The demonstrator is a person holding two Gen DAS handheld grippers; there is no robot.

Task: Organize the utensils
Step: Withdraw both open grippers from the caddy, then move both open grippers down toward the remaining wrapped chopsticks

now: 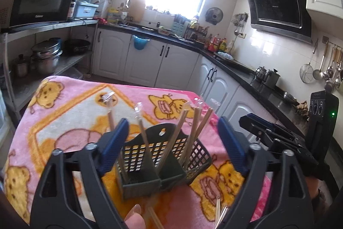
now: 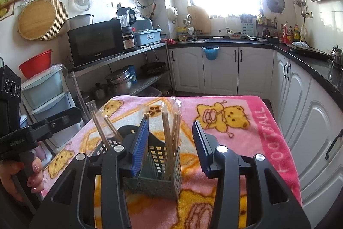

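Wrapped chopsticks [image 1: 188,130] stand tilted in the compartments of a dark slotted utensil basket [image 1: 158,156], which sits on a table covered by a pink bear-print blanket [image 1: 70,113]. More chopstick pairs [image 1: 218,209] lie on the blanket nearer the camera. The left gripper [image 1: 171,143] frames the basket, jaws spread wide and empty. The right gripper [image 2: 171,143] has its jaws parted, pinching nothing, with the basket's end compartment between them.

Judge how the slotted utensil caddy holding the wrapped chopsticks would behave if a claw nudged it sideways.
The caddy looks like thin perforated plastic, so probably light and quick to slide or tip. The chopsticks stand well above its rim and lean, likely making it top-heavy. The fleecy blanket underneath may grip its base, favouring tipping over sliding.
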